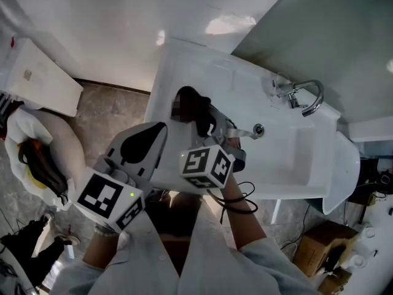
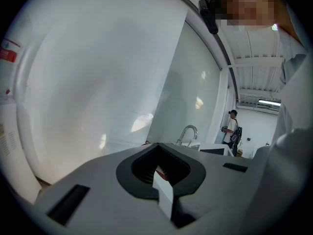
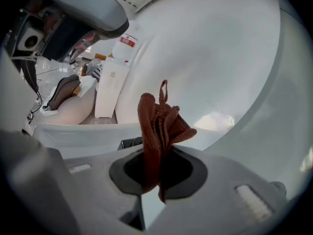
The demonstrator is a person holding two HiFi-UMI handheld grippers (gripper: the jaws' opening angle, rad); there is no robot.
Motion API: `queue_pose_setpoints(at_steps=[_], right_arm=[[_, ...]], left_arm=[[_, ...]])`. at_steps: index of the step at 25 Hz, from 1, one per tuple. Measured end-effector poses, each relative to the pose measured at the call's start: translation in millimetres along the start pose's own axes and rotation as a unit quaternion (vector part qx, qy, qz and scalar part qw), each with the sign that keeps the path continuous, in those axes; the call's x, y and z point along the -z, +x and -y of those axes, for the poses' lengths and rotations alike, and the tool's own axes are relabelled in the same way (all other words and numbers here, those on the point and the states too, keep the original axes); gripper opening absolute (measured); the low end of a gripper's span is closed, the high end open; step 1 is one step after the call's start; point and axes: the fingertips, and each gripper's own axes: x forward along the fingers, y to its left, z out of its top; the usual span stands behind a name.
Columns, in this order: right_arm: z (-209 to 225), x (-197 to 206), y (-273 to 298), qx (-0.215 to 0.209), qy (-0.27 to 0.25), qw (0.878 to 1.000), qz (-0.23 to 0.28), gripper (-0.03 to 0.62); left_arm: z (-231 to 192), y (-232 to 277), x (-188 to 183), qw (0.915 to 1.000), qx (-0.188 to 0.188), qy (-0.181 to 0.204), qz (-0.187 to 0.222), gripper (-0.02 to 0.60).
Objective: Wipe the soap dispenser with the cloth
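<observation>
A dark red-brown cloth (image 3: 159, 126) sticks up from my right gripper (image 3: 156, 173), whose jaws are shut on its lower end. In the head view that cloth (image 1: 195, 106) is a dark bunch over the left end of the white sink unit (image 1: 184, 60), with the right gripper (image 1: 206, 120) just behind it. My left gripper (image 1: 144, 141) hangs off the sink's left front corner, jaws closed together with nothing between them. In the left gripper view the left gripper (image 2: 164, 180) points at the white wall. I cannot pick out a soap dispenser in any view.
A chrome faucet (image 1: 305, 97) stands at the back right of the basin (image 1: 295, 165), with the drain (image 1: 258, 129) left of it. A white panel (image 1: 40, 78) and a bag (image 1: 37, 158) lie on the floor at left. Cardboard boxes (image 1: 322, 251) sit at the lower right. A person (image 2: 232, 129) stands far off.
</observation>
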Motion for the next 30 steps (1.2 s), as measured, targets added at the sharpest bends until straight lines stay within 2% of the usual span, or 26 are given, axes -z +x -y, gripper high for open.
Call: queue_pose_setpoints(at_steps=[11,22,26,30], right_arm=[[-21.7,45.8,22.0,-0.032,0.013,0.998,-0.057,0.055],[-78.7,101.1,33.2,-0.115,-0.033,0.985,-0.126,0.055],[-91.5,109.1,24.1,-0.129,-0.048,0.982,-0.132,0.055],[-98.6,108.2,10.3,-0.149,-0.019,0.98,-0.128,0.055]], left_arm=[[-4.5,3.7,4.4,1.0,-0.003,-0.004,-0.006,0.004],[-8.2,2.5,3.8,0.9999,-0.01,-0.007,-0.008,0.003],[-7.6,1.9,3.0,0.9999,-0.009,-0.007,-0.007,0.003],[-4.3,3.8,2.5,1.0,-0.006,-0.004,-0.005,0.004]])
